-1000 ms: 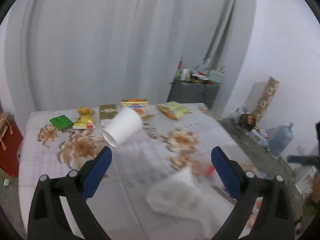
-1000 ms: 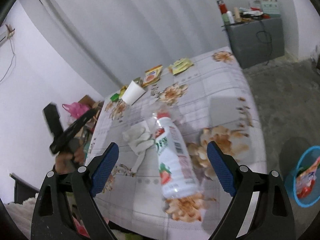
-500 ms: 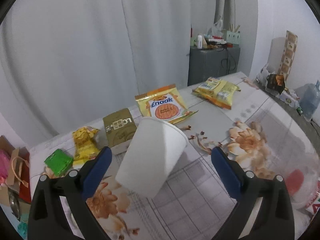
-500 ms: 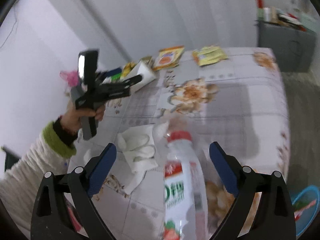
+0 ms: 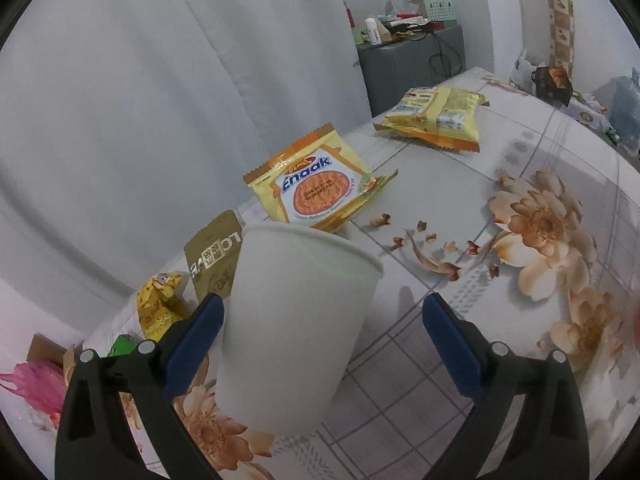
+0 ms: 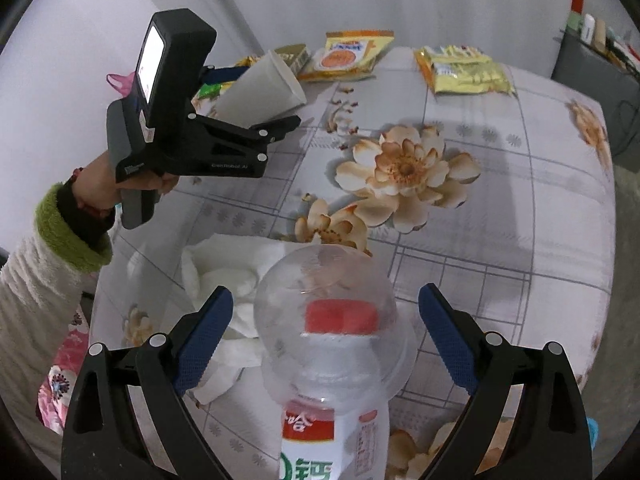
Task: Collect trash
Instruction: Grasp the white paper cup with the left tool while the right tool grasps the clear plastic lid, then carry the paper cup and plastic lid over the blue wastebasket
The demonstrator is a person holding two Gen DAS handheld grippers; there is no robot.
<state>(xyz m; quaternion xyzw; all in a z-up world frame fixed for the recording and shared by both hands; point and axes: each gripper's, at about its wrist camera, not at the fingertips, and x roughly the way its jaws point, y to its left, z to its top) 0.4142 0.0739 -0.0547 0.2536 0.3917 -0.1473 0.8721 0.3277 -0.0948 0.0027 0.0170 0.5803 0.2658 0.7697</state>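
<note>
At frame centre, the left tongs [image 5: 320,316] gape released around the tilted paper cup [image 5: 296,332]; the right tongs [image 6: 322,330] gape around the bottle [image 6: 332,380]. Centre each before squeezing gently.

Both wrist cams look along their fingers, close over the table [image 5: 460,184]; both catch the paper cup [image 5: 296,332], probably same snack packets too.

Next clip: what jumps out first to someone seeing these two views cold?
The white paper cup fills the left wrist view, tipped between the open fingers of the left gripper, with an Enaak snack packet on the floral tablecloth behind it. In the right wrist view a drink bottle with a red cap under a clear dome sits between the open fingers of the right gripper, crumpled white tissue to its left.
</note>
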